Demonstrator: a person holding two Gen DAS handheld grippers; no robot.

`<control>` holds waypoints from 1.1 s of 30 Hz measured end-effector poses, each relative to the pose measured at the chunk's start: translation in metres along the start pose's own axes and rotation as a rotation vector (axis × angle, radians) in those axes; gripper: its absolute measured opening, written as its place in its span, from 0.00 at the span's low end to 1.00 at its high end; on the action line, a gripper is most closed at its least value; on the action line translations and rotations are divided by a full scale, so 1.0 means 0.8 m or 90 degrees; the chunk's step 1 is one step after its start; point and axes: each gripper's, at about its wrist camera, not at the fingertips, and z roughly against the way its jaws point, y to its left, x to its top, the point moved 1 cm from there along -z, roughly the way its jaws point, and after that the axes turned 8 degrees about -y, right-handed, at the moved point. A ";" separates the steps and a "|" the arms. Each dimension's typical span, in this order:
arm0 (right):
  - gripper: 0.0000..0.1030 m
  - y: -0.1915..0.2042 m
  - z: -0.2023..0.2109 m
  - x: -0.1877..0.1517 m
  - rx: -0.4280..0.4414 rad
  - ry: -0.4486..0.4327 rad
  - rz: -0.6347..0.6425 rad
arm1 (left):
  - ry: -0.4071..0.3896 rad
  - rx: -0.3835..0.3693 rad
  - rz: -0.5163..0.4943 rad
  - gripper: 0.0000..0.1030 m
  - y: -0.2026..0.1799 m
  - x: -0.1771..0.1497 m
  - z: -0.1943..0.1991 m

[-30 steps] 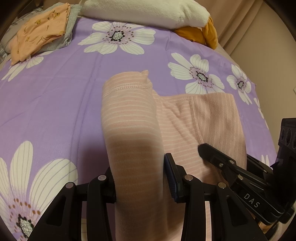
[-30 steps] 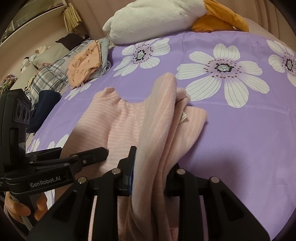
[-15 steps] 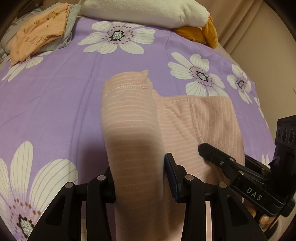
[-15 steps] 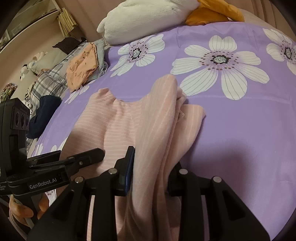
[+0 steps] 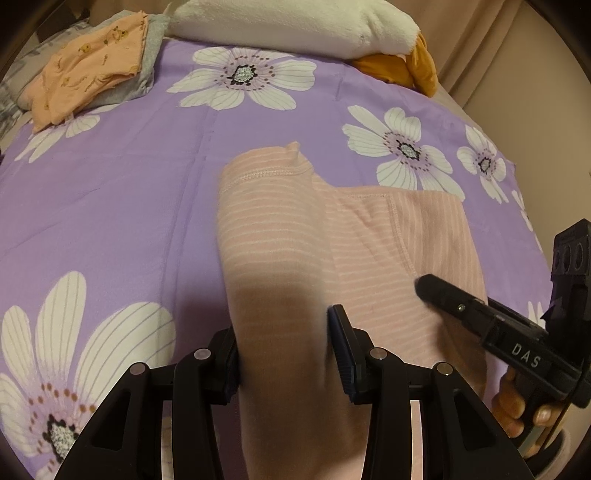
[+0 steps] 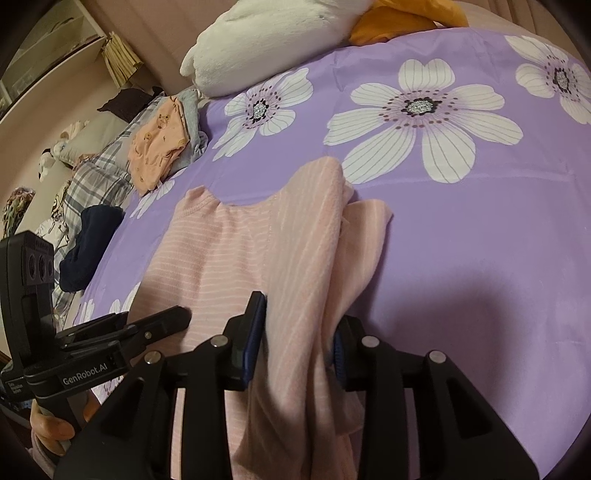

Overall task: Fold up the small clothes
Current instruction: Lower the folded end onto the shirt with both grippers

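A pink striped garment (image 5: 373,236) lies on the purple flowered bedspread (image 5: 110,206). My left gripper (image 5: 282,354) is shut on the garment's left part, which drapes between its fingers and runs forward over the bed. My right gripper (image 6: 295,332) is shut on the garment's (image 6: 221,243) right part, bunched in folds between its fingers. Each gripper shows in the other view: the right one (image 5: 480,314) at the right edge, the left one (image 6: 122,332) at the lower left.
A folded orange garment on grey clothes (image 5: 92,62) lies at the bed's far left. A white plush pillow (image 5: 295,18) and an orange cloth (image 5: 406,62) lie at the far edge. Plaid bedding and a dark cloth (image 6: 88,240) sit left of the bedspread.
Both grippers have kept their hold on the garment. The right gripper has moved a little forward and right, so its bunched fabric lies further over the bed.
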 end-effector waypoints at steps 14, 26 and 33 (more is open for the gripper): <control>0.32 -0.018 0.018 0.000 -0.029 -0.011 -0.020 | -0.003 0.020 -0.003 0.39 0.001 -0.013 0.016; 0.32 -0.020 0.027 -0.006 -0.048 -0.011 -0.014 | 0.001 0.034 -0.002 0.39 -0.002 -0.030 0.031; 0.32 -0.023 0.039 -0.013 -0.046 -0.016 -0.029 | 0.004 0.040 -0.004 0.39 -0.004 -0.041 0.039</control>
